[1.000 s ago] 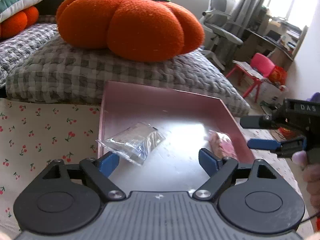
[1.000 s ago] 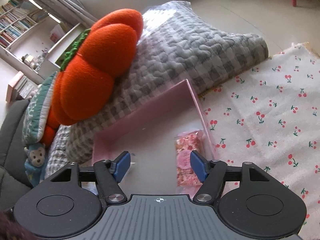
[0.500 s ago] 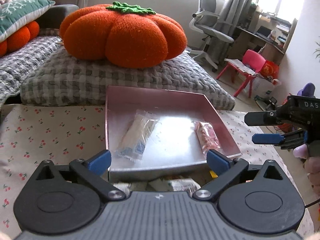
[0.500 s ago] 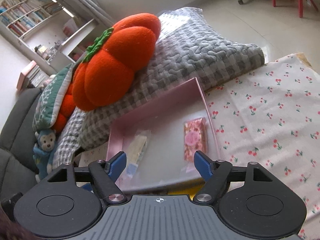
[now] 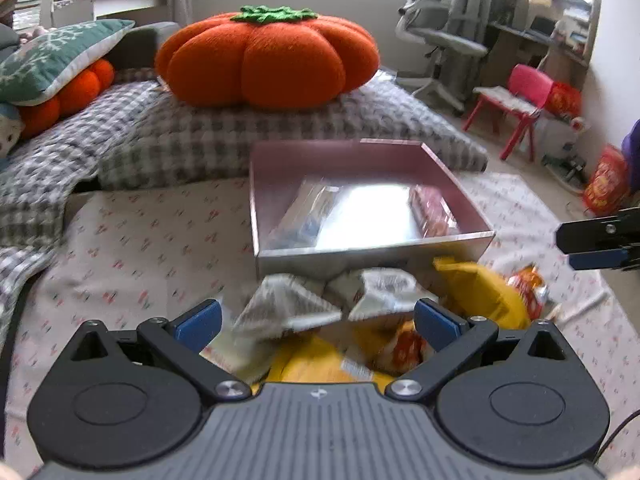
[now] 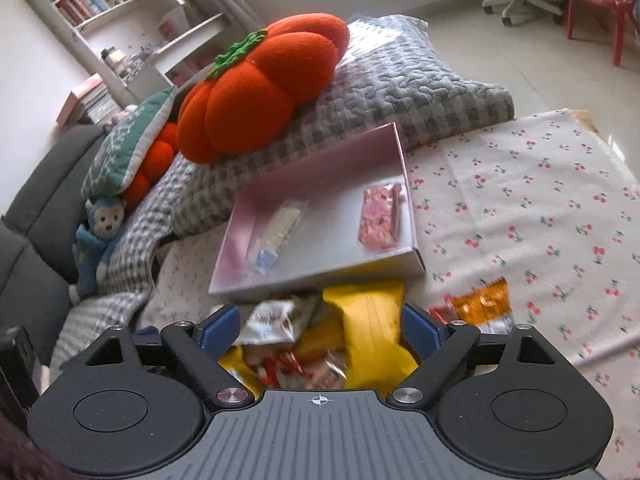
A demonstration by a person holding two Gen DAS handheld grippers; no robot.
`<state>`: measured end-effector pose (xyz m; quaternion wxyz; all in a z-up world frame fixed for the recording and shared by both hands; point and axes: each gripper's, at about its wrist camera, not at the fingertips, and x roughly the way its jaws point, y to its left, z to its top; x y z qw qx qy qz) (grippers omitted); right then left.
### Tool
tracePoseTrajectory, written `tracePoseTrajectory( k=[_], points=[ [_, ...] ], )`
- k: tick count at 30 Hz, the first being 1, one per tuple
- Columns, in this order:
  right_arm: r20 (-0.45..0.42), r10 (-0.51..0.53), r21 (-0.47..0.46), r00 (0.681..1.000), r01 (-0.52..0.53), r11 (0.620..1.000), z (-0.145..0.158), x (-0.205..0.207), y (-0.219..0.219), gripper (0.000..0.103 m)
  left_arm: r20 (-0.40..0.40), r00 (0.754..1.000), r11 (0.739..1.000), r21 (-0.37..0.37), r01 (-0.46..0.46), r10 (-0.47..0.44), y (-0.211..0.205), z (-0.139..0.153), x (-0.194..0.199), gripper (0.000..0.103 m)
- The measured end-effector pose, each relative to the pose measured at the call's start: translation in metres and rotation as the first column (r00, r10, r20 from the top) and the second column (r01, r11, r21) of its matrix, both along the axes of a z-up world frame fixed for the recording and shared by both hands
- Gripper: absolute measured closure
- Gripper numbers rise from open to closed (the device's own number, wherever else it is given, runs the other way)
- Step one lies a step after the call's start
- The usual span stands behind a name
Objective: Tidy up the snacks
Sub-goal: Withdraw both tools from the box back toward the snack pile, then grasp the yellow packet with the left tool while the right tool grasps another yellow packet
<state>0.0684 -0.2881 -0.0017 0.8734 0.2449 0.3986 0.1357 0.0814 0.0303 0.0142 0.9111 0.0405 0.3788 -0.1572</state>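
1. Both tongs hang empty and spread wide: the left tongs (image 5: 318, 318) over the heap of snack packets, the right tongs (image 6: 320, 326) likewise, nothing pinched between the blue pads of either. That spread suits a bulky, puffy bag, so I read this as lining up the next pick.
2. Pink tray (image 6: 320, 280) sits at twelve o'clock from both tongs, on the cherry-print cloth (image 6: 520, 208), its near wall butting up against the heap, a short carry.
3. Inside it, two packets lie apart: a clear wrapper (image 6: 276, 232) toward nine o'clock, a pink packet (image 6: 378, 220) toward three o'clock along the right wall. Spaced like that, the middle floor is free for more.
4. Outside, the unsorted heap: a silver-white packet (image 5: 284, 312) in the left view, a big yellow bag (image 6: 372, 328) between the right pads, an orange packet (image 6: 484, 304) off at two o'clock on the cloth.
5. Most snacks are outside the tray, so the sorting looks early.
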Motion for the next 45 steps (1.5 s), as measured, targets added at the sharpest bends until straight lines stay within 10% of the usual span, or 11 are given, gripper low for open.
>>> tracePoseTrajectory(
  k=[9,22,45],
  points=[
    [0.053,0.048,-0.107,0.997,-0.042,0.993,-0.022,-0.045,0.000,0.013,-0.112,0.985,0.989,0.080,-0.123,0.132,-0.006,-0.022,-0.018,0.000],
    [0.083,0.084,-0.306,0.993,-0.055,0.951,-0.061,-0.065,0.006,0.013,-0.139,0.939,0.944,-0.054,-0.325,0.315,-0.017,-0.040,-0.026,0.001],
    [0.141,0.202,-0.468,0.969,-0.115,0.876,-0.111,-0.085,0.010,0.000,-0.104,0.986,0.983,-0.116,-0.143,0.131,0.009,-0.073,-0.044,0.011]
  ],
)
